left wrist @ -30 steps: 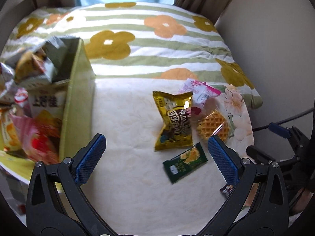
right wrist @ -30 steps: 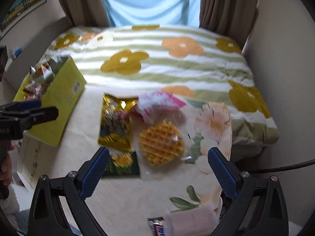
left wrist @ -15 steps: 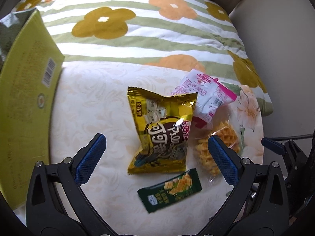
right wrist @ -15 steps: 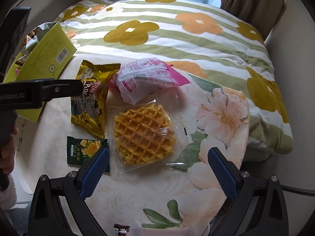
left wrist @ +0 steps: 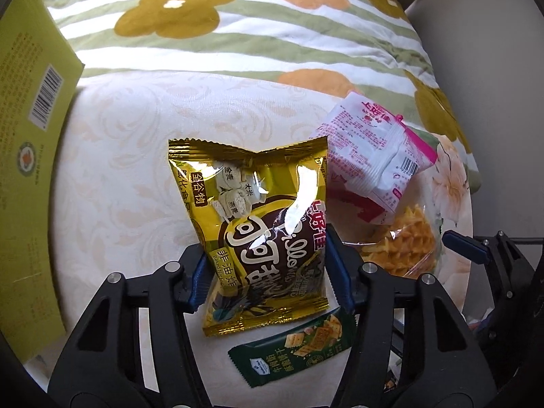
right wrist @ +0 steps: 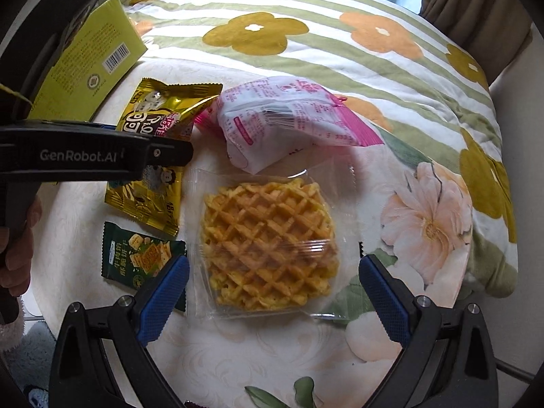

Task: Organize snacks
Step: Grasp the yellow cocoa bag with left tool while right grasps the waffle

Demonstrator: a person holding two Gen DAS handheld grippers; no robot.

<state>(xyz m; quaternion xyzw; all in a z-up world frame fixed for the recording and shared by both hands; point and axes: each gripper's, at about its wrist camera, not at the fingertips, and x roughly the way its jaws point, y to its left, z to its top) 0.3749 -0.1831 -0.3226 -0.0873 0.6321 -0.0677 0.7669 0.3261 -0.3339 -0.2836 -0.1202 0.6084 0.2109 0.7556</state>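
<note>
The gold bag point(left wrist: 258, 238), mid-table, is being clamped by the closing left gripper point(left wrist: 268, 272). The waffle point(right wrist: 268, 244), nearer the right edge, is straddled by the released right gripper point(right wrist: 272, 292). The pink pack point(right wrist: 289, 119) and green pack point(right wrist: 142, 255) are still loose; the box point(left wrist: 27, 153) waits at the left edge.

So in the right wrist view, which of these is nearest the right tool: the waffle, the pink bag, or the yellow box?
From the right tool:
1. Waffle, in its clear wrapper, between the open fingers.
2. Pink bag, just beyond the waffle, leaning toward the blanket.
3. Yellow box, far off at upper left.
</note>
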